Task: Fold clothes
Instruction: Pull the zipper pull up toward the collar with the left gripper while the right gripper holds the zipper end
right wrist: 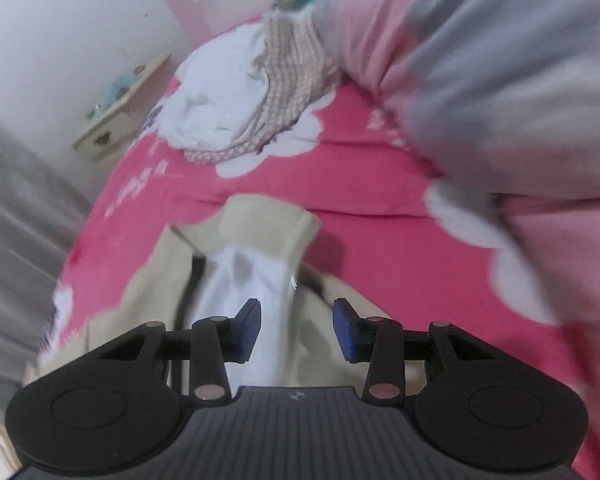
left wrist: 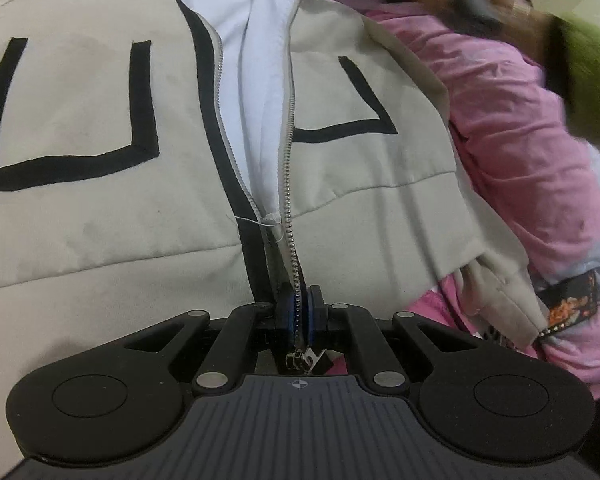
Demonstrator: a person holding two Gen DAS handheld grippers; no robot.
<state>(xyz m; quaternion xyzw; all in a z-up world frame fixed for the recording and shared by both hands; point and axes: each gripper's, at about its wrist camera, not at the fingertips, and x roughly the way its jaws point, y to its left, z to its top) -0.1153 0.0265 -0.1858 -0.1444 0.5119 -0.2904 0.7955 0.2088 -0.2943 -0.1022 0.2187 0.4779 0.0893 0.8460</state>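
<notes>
Jacket (left wrist: 100, 208) on bed (right wrist: 360, 184); left gripper (left wrist: 299, 312) jaws clamped on zip hem; right gripper (right wrist: 296, 326) jaws apart, empty.

Bed (right wrist: 360, 184), sheet hot pink with white flower shapes and some white lettering. Beige zip jacket (right wrist: 260, 224) lies flat on it at the near side, front up, zip partly open, white lining showing, black trim outlining the pockets (left wrist: 100, 120). Far side: loose heap of clothes (right wrist: 236, 116), white piece over a checked one, well apart from the jacket. Right side: bulky pink-and-grey quilt (right wrist: 500, 80) bunched on the sheet, blurred.
</notes>
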